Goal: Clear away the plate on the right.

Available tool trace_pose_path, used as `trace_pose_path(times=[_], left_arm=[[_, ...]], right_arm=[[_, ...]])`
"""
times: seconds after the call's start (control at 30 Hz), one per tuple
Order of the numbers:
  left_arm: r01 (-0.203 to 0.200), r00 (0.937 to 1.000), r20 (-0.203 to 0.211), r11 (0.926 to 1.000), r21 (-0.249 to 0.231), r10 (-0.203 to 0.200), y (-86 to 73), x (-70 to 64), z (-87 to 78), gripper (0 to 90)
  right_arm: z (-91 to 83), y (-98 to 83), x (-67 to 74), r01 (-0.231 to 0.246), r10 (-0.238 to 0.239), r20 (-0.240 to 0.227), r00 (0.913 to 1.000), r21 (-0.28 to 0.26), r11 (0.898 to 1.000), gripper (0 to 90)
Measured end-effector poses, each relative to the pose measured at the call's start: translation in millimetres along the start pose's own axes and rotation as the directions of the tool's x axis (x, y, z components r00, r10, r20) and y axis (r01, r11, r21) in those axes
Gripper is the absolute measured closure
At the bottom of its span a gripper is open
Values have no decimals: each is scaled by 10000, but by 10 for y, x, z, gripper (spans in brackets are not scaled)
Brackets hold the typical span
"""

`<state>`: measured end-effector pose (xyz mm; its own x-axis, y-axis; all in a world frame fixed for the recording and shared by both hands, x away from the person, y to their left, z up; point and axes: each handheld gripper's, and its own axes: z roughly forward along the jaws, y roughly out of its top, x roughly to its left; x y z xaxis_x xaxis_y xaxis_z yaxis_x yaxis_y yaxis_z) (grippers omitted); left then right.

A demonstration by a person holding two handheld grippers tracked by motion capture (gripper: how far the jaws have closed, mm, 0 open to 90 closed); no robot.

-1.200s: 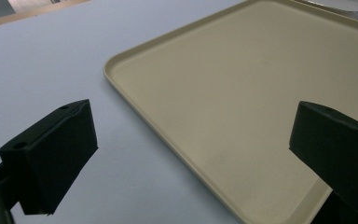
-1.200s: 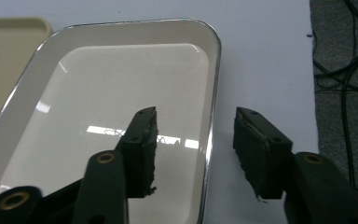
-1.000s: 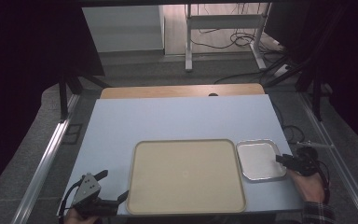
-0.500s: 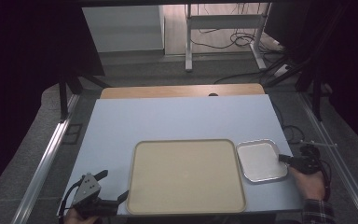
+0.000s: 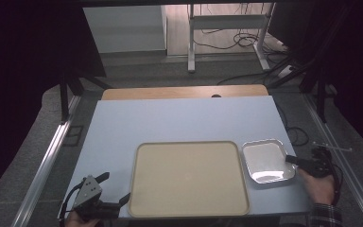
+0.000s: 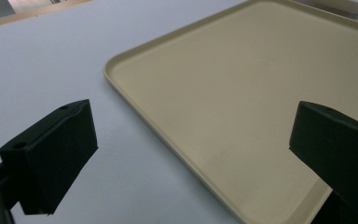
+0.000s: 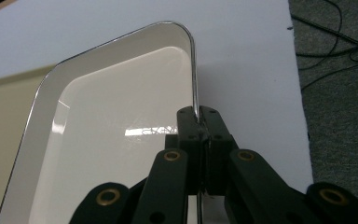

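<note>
Pale blue table (image 5: 179, 120) takes up the middle of the room view, a wood strip (image 5: 184, 91) along its far edge and grey floor with cables beyond. On the near half lies a big beige tray (image 5: 189, 177), flat and bare, its near edge close to the table's front.

Just right of the tray sits a small white dish (image 5: 267, 161) with a shiny metal rim, flat on the table, its left rim right beside the tray's right edge; cannot tell if they touch.

Right gripper (image 5: 293, 160) comes in from the right, held by a hand (image 5: 319, 187) in a plaid cuff at the table's near right corner. Its jaws have just been closing and are now pinched tight on the dish's right rim; in the right gripper view (image 7: 198, 116) the thin metal edge runs straight between the two black pads.

Left gripper (image 5: 116, 191) sits at the near left corner, at the tray's near left corner. Its jaws are spread wide, holding nothing; in the left gripper view (image 6: 191, 154) one jaw is over the table, the other over the tray (image 6: 261, 93).
</note>
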<state>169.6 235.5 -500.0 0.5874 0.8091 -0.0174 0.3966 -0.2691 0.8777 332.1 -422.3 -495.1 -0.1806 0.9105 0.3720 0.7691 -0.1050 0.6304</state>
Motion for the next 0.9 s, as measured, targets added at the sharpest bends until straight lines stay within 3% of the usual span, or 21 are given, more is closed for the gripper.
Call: trace_pose_path(times=[0.17,0.33,0.9], left_arm=[[4,10000,-1,10000,4,-4,1,2,0,5],[-3,10000,-3,10000,5,3,1,2,0,5],[-9,10000,-16,10000,11,9,1,1,1,5]], right_arm=[[-43,-2,-36,-241,236,-202,9995,-216,9995,888],[-71,3,-26,-198,183,-437,9989,-342,9992,888],[-39,15,164,27,-69,-1045,9945,-398,9992,888]])
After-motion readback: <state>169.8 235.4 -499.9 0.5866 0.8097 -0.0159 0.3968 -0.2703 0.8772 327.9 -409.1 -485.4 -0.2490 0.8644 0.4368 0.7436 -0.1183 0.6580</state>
